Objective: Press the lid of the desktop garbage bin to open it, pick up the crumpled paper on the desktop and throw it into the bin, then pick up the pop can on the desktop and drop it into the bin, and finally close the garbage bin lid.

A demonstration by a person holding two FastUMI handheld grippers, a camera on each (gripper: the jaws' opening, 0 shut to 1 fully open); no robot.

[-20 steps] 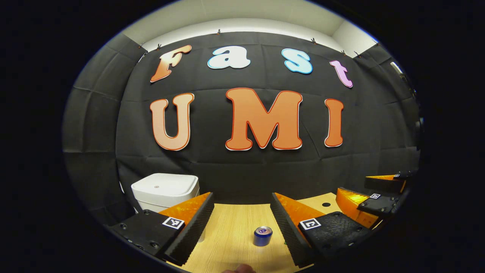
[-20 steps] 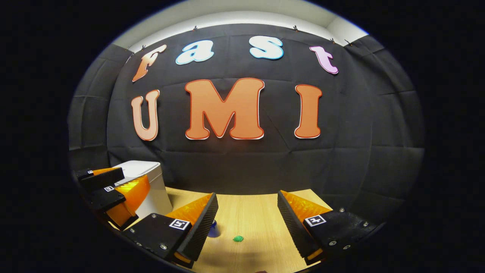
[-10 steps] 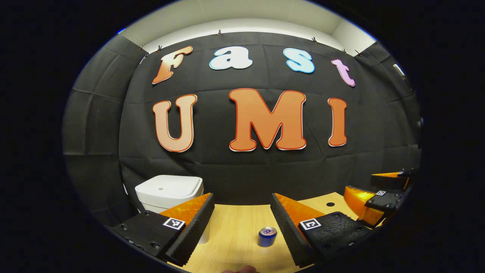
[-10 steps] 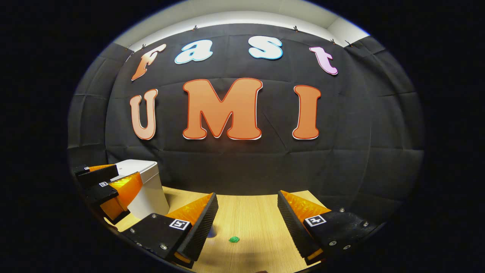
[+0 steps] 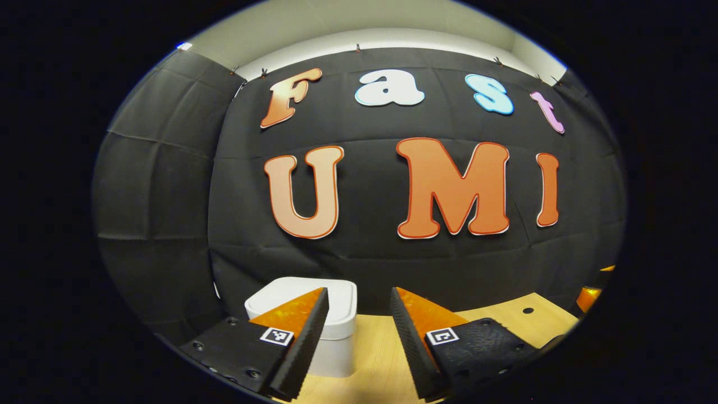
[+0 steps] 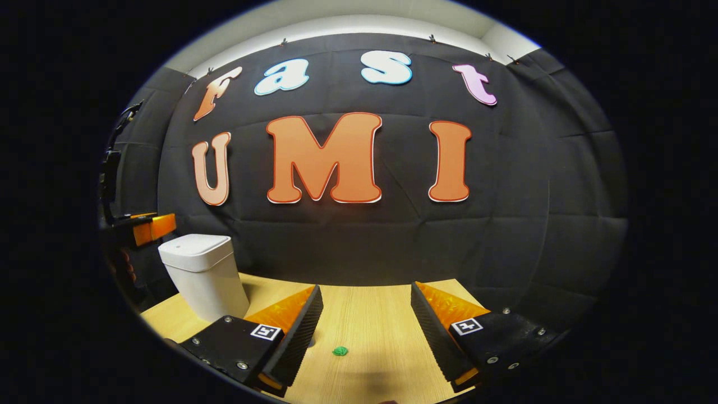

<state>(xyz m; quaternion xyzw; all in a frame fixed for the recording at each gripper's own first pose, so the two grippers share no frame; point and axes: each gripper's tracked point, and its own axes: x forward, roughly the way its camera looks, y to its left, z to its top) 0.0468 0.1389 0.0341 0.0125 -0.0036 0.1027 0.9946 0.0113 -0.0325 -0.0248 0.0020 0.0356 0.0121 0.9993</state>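
The white desktop bin [image 5: 336, 328] stands with its lid down, straight ahead of my left gripper [image 5: 353, 336], which is open and holds nothing; its left finger covers part of the lid. In the right gripper view the bin [image 6: 202, 275] stands at the left of the wooden table [image 6: 381, 314]. The left gripper [image 6: 145, 227] hovers just left of the bin, about level with its lid. A small green crumpled paper [image 6: 339, 351] lies on the table between the fingers of my right gripper [image 6: 364, 331], which is open and empty.
The black cloth wall stands close behind the bin and the table's far edge. A small round hole [image 5: 528, 310] sits in the tabletop at the right. The other gripper [image 5: 592, 292] shows at the far right edge of the left gripper view.
My left gripper swung left toward the bin, which now sits between its fingers; the blue can slid out of its view. The right gripper barely moved.
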